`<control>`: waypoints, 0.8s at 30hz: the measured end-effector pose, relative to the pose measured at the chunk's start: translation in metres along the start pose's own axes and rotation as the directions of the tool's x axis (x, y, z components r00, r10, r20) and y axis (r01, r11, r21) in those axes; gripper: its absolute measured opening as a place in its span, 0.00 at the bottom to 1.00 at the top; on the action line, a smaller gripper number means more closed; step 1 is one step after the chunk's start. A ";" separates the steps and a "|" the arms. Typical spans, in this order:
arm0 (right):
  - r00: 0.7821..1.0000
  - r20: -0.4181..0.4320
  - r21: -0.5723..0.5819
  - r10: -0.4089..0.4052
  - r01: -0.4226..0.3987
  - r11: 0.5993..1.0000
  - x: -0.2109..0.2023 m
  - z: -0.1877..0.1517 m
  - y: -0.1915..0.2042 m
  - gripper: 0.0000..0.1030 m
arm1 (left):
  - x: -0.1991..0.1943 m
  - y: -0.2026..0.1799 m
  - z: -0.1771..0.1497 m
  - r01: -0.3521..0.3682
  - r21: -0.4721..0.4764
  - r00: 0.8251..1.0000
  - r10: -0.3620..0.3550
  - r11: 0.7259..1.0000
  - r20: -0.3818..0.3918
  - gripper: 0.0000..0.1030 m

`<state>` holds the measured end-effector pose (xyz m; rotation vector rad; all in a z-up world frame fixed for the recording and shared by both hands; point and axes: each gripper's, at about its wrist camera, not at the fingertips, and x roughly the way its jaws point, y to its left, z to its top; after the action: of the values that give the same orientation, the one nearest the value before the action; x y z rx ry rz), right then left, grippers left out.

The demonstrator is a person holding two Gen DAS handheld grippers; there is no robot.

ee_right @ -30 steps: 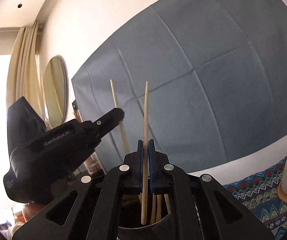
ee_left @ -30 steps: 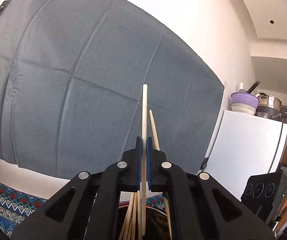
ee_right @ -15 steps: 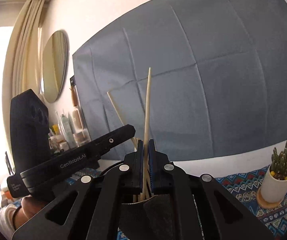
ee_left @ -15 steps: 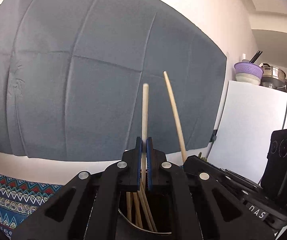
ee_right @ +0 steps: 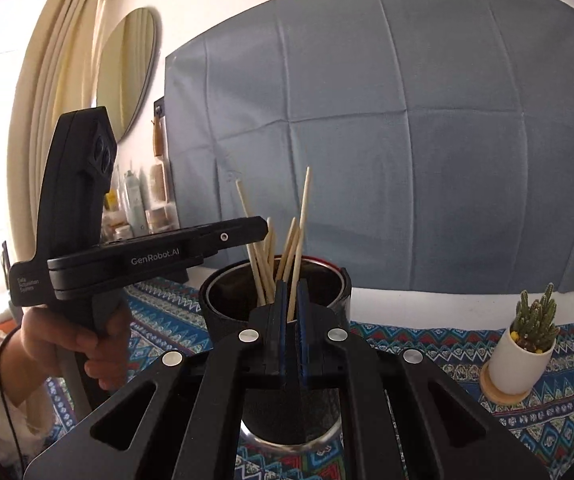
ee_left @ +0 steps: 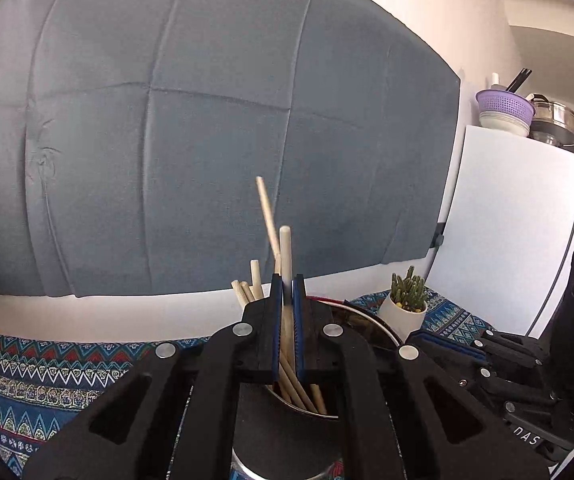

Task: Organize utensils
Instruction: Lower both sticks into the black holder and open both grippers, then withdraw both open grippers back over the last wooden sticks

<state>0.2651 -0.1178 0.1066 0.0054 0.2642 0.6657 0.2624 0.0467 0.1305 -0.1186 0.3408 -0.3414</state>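
A dark round metal utensil holder (ee_right: 223, 300) stands on the patterned cloth and holds several wooden chopsticks (ee_right: 265, 258). My left gripper (ee_left: 287, 294) is shut on one wooden chopstick (ee_left: 285, 248), held upright over the holder (ee_left: 283, 436) with its lower end inside. The left gripper also shows in the right wrist view (ee_right: 265, 228), reaching in from the left. My right gripper (ee_right: 291, 300) is above the holder's near rim with a thin chopstick (ee_right: 302, 224) between its narrowly parted jaws; the chopstick's lower end is down in the holder.
A small cactus in a white pot (ee_right: 527, 340) stands on a wooden coaster to the right. A blue patterned tablecloth (ee_right: 427, 344) covers the table. A grey-blue cloth (ee_left: 207, 140) hangs on the wall behind. A white fridge (ee_left: 507, 220) with bowls on top is at the right.
Both grippers have come down toward the holder, lowering their chopsticks into it. The right jaws look slightly wider than before.
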 end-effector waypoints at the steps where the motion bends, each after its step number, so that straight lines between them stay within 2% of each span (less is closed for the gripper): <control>1: 1.000 -0.007 -0.003 0.002 -0.002 1.000 0.000 0.000 0.000 0.04 | 0.000 0.001 -0.001 0.001 -0.004 1.000 -0.001 1.000 -0.004 0.05; 3: 1.000 -0.016 -0.009 0.002 -0.003 1.000 0.000 -0.001 0.001 0.05 | -0.002 0.003 -0.003 0.007 -0.022 1.000 -0.008 1.000 -0.011 0.07; 5: 1.000 -0.018 -0.017 0.005 -0.006 1.000 -0.002 -0.001 0.002 0.05 | -0.004 0.007 -0.003 0.013 -0.052 1.000 -0.014 0.999 -0.017 0.16; 6: 1.000 -0.021 -0.021 0.005 -0.006 1.000 -0.003 0.000 0.002 0.05 | -0.005 0.009 -0.002 0.016 -0.062 1.000 -0.018 0.998 -0.023 0.26; 9: 0.999 -0.033 -0.040 -0.010 0.009 0.999 -0.004 0.002 0.003 0.05 | -0.011 0.008 -0.003 0.021 -0.040 0.999 -0.022 0.999 -0.032 0.31; 12: 0.999 -0.035 -0.073 -0.024 0.022 0.997 -0.009 0.001 0.005 0.06 | -0.022 0.003 -0.001 -0.004 -0.004 1.000 0.004 1.000 -0.023 0.57; 14: 0.998 -0.046 -0.081 -0.032 0.029 0.996 -0.012 0.001 0.005 0.07 | -0.030 0.001 0.000 -0.013 0.012 1.000 0.014 1.000 -0.018 0.66; 16: 0.997 -0.064 -0.081 -0.041 0.036 0.996 -0.015 -0.001 0.004 0.16 | -0.036 -0.001 0.000 -0.040 0.019 0.999 0.040 0.999 -0.029 0.82; 18: 0.996 -0.073 -0.080 -0.052 0.047 0.996 -0.021 -0.005 0.003 0.37 | -0.041 -0.002 -0.001 -0.070 0.023 0.996 0.072 0.997 -0.057 0.91; 22: 0.993 -0.097 -0.082 -0.066 0.058 0.995 -0.031 -0.015 0.002 0.57 | -0.050 -0.002 -0.009 -0.120 0.029 0.987 0.122 0.992 -0.108 0.94; 24: 0.990 -0.122 -0.084 -0.074 0.064 0.994 -0.035 -0.021 0.002 0.75 | -0.053 -0.003 -0.014 -0.129 0.031 0.982 0.132 0.991 -0.136 0.94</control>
<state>0.2325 -0.1390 0.0948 -0.1214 0.3563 0.6084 0.2099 0.0612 0.1340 -0.0506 0.4790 -0.2235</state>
